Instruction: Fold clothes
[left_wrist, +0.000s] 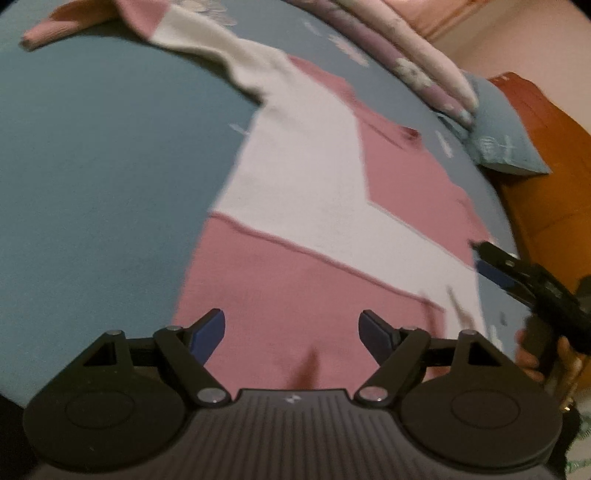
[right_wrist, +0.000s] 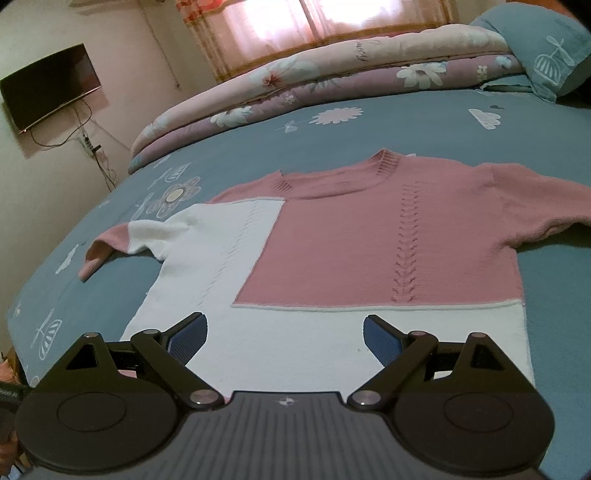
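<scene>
A pink and white knitted sweater (right_wrist: 332, 240) lies spread flat on the bed, front up, with both sleeves out to the sides. My right gripper (right_wrist: 286, 332) hovers open over the white band at its bottom, with nothing between the fingers. In the left wrist view the same sweater (left_wrist: 295, 177) runs away from me, blurred. My left gripper (left_wrist: 291, 332) is open above the pink patch at the bottom corner and holds nothing. The right gripper (left_wrist: 487, 260) shows at the sweater's far side edge, with a hand (left_wrist: 532, 354) on its handle.
The blue patterned bedsheet (right_wrist: 406, 122) covers the bed. A folded floral quilt (right_wrist: 332, 74) and a blue pillow (right_wrist: 546, 48) lie behind the sweater. A television (right_wrist: 51, 85) hangs on the wall to the left. An orange headboard (left_wrist: 554, 184) borders the bed.
</scene>
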